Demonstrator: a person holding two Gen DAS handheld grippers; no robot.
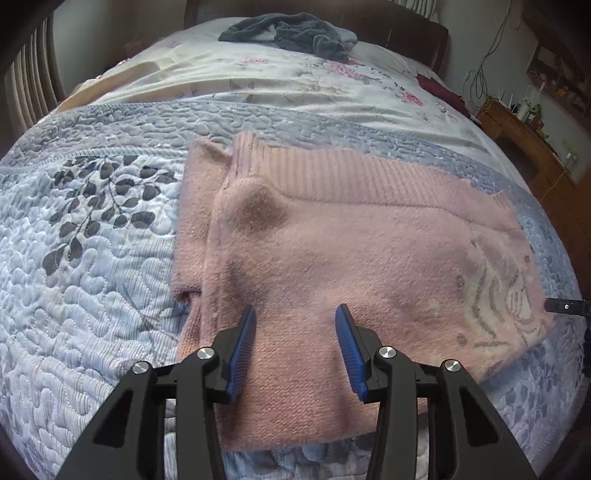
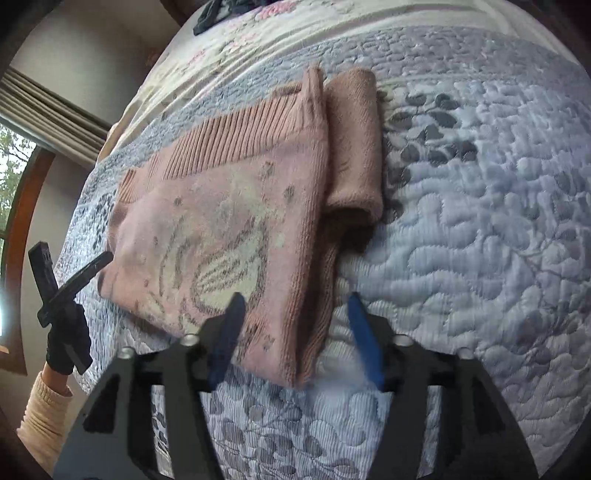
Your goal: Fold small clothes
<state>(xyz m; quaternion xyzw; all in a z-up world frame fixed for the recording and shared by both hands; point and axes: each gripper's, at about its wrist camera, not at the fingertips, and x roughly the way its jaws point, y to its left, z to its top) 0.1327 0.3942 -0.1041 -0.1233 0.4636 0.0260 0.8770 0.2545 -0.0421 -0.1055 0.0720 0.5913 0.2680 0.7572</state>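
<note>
Sweater lies folded on quilt; underlayers hidden.

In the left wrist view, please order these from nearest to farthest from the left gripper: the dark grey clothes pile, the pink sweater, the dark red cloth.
From the left gripper:
1. Pink sweater: directly under the open fingers, on the quilt.
2. Dark red cloth: far right edge of the bed.
3. Dark grey clothes pile: at the headboard end, centre.
</note>
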